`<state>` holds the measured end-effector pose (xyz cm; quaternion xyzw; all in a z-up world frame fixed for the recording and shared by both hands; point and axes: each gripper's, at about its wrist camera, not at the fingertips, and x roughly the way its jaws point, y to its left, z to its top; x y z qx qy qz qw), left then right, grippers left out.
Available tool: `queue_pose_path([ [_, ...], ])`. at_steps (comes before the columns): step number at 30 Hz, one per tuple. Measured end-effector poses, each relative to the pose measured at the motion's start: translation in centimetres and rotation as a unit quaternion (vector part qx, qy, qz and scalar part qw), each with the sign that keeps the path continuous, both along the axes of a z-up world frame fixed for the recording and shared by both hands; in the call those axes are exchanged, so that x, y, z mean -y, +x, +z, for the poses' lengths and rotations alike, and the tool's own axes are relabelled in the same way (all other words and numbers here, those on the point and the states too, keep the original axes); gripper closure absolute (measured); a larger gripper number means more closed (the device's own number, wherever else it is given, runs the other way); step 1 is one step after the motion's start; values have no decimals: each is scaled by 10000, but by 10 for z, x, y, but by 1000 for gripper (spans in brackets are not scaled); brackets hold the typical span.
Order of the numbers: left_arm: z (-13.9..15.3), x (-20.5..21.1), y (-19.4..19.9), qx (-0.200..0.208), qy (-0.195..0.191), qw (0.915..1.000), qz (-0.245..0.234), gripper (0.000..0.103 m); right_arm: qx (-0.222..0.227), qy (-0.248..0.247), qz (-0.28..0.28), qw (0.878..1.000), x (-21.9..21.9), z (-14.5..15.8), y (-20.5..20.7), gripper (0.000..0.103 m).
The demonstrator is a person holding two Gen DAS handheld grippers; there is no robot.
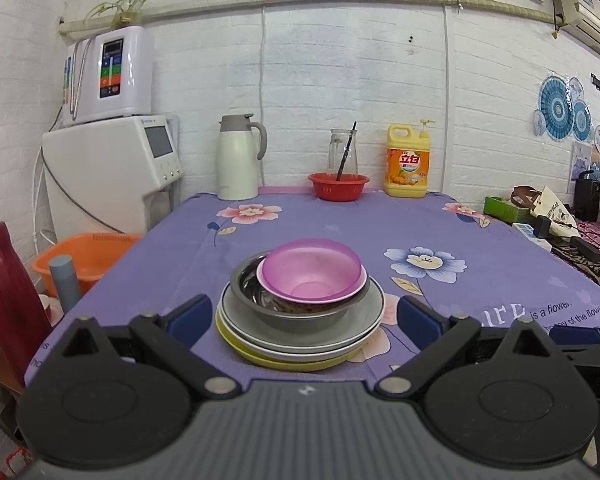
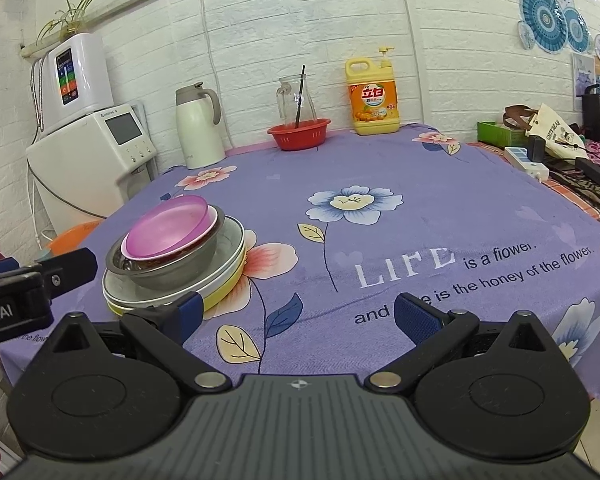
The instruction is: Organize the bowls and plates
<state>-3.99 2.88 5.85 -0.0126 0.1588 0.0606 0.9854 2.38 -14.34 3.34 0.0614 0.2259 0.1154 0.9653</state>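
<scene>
A counter draped in a purple flower-printed cloth stands against a white brick-pattern wall. Near its front edge sits a stack of dishes: a translucent pink plastic bowl nested in a steel bowl, on a grey plate, a white plate and a yellow plate. Along the wall stand a white thermos jug, a red plastic basket fronting a glass carafe, and a yellow detergent bottle. The left gripper hovers with fingers wide apart on either side of the stack, gripping nothing. The right gripper is likewise spread and empty, beside the stack. Only the left view shows an orange basin and a dark red flask; only the right view shows the cloth's full printed slogan.
</scene>
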Motion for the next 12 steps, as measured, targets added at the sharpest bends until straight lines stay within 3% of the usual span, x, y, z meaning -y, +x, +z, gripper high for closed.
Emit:
queue_pose_path([
  [12,1,1,0,-11,10,10000,-32,5,87,-167,-80,9998,-2,2,-4,0],
])
